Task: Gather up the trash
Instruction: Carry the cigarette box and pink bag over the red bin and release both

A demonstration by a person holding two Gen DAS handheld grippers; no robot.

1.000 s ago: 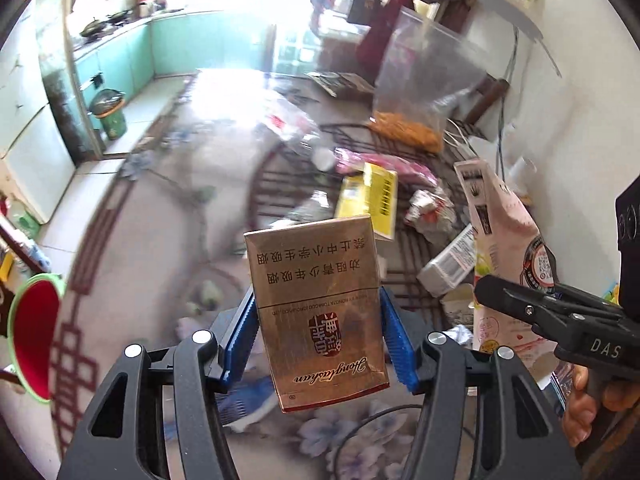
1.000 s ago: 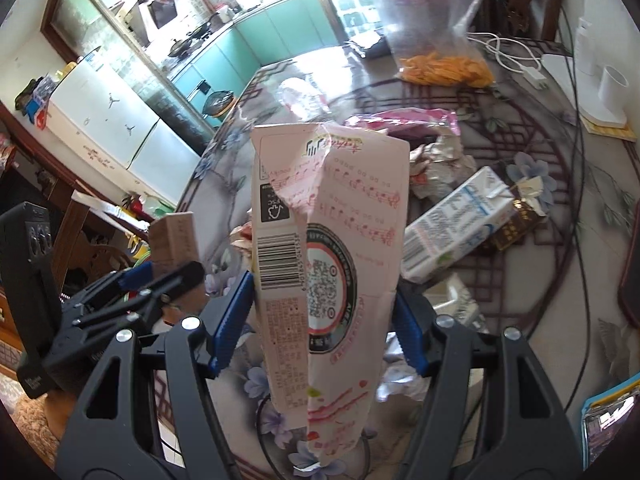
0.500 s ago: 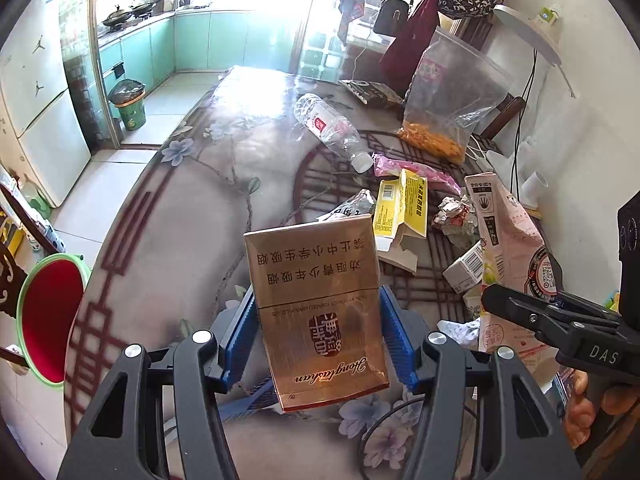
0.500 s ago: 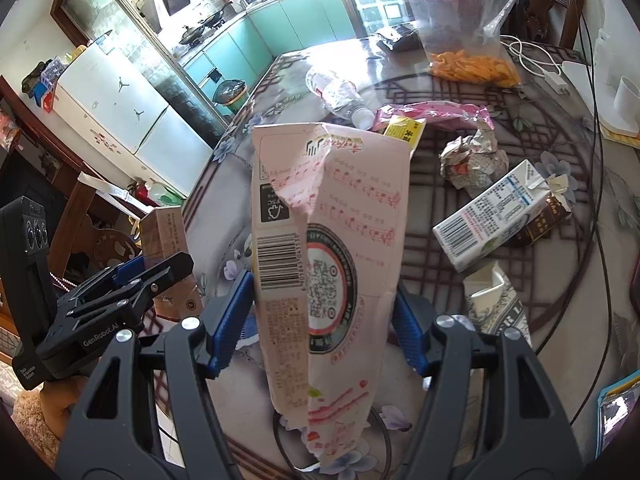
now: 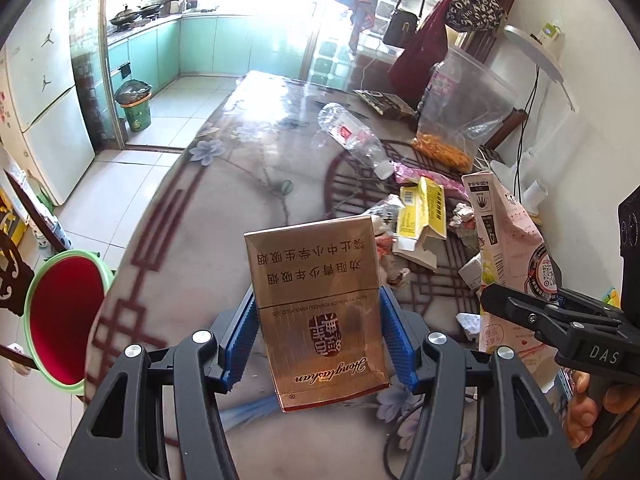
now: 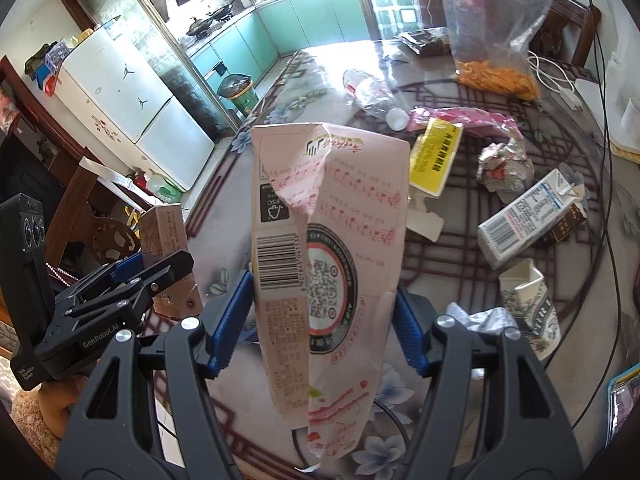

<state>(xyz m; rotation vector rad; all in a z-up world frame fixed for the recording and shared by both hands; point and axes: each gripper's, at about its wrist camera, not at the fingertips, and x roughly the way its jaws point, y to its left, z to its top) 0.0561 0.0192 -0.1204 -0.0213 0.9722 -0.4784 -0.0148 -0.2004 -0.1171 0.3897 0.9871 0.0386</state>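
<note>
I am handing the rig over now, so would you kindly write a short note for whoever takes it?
Left tongs: shut on a gold cigarette pack, held above the table.
Right tongs: shut on a flattened pink carton.
Done: two pieces picked up, neither binned yet.
Left on the table: clear bottle, yellow box, foil wad, white milk carton, paper cup, pink wrapper.
A red bin stands on the floor beside the table, a likely drop point.
</note>
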